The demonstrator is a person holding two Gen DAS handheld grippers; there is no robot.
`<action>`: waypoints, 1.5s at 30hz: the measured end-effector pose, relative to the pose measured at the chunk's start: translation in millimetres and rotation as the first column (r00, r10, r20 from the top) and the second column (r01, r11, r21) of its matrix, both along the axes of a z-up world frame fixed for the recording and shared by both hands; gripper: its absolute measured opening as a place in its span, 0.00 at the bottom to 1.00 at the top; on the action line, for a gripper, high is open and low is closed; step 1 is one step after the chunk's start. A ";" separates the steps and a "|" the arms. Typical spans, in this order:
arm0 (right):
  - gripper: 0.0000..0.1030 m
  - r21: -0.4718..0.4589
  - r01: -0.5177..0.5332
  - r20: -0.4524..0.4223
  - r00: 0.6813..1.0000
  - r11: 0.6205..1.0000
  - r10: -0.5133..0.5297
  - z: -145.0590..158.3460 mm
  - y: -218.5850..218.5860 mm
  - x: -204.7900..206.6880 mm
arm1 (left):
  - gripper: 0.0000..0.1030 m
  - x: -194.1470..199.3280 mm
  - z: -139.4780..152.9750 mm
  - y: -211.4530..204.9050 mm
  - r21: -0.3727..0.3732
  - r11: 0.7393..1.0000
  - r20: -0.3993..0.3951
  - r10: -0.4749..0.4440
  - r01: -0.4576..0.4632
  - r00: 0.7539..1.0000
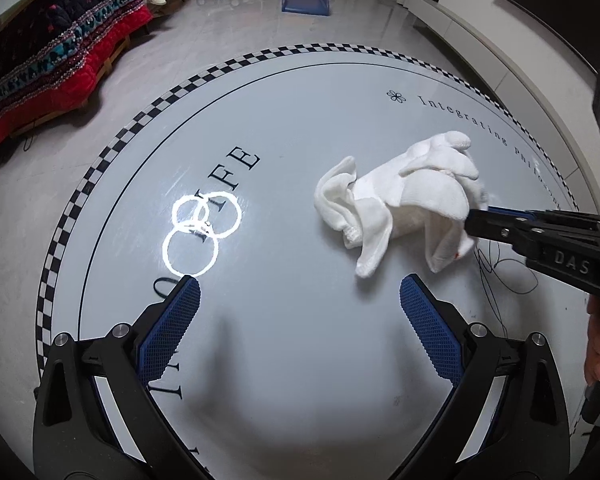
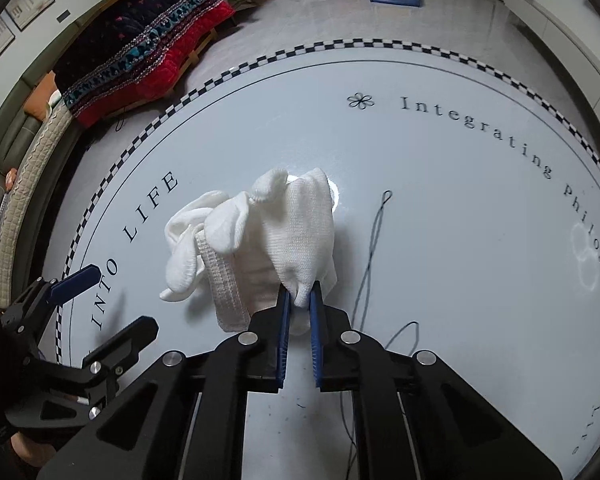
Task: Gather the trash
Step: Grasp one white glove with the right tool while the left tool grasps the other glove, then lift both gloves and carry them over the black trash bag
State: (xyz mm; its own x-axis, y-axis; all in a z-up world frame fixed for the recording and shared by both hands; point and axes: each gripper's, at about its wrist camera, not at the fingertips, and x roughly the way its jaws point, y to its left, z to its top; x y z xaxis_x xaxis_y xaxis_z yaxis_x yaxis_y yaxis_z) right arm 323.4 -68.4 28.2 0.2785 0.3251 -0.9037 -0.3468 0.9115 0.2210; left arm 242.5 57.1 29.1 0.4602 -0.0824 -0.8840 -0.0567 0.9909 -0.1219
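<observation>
The right gripper (image 2: 300,294) pinched the white cloth (image 2: 260,236) for lifting off the table (image 2: 460,240), while the left gripper (image 1: 300,292) hung released beside it

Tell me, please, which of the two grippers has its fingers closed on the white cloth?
The right gripper: its blue-padded fingers pinch a fold of the white cloth. The left gripper hangs open beside it over the table, holding nothing.

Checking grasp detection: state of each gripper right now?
Left gripper: open, holding nothing, over the table.
Right gripper: shut on the edge of the white cloth.
</observation>
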 end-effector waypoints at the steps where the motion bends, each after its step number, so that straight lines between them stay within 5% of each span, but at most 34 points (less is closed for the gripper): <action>1: 0.10 -0.001 0.008 0.004 1.000 1.000 -0.008 2.6 -5.4 1.1 | 0.94 4.9 -0.9 -2.8 0.003 1.000 -0.001 -0.001 0.001 1.000; 14: 0.10 0.008 0.092 0.016 0.996 0.996 -0.092 4.3 -72.7 7.1 | 0.94 60.1 -15.4 -53.6 0.146 0.985 0.005 -0.090 0.088 0.996; 18: 0.10 0.011 0.097 0.011 0.995 0.995 -0.097 -0.4 -78.8 4.5 | 0.72 62.5 -17.7 -62.8 0.137 0.985 0.016 -0.110 0.106 0.994; 25: 0.10 0.015 0.097 0.004 0.995 0.995 -0.097 -3.2 -76.9 -2.2 | 0.34 46.7 -13.4 -83.7 0.161 0.978 0.024 -0.140 0.134 0.990; 31: 0.10 0.008 0.089 0.010 0.996 0.996 -0.089 1.0 -71.7 -16.4 | 0.24 18.1 -9.4 -85.9 0.117 0.979 0.012 -0.170 0.167 0.985; 45: 0.10 0.003 0.047 0.047 0.998 0.999 -0.047 34.1 -55.6 -84.3 | 0.22 -61.3 32.0 -67.5 0.086 0.983 0.073 -0.166 0.160 0.983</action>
State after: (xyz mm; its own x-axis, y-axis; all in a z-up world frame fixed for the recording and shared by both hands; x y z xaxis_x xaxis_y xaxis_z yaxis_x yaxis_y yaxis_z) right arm 239.1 -124.1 62.3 0.3360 0.3120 -0.8887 -0.3139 0.9267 0.2066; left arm 181.2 -10.4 61.0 0.5158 -0.0935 -0.8516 0.1132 0.9927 -0.0404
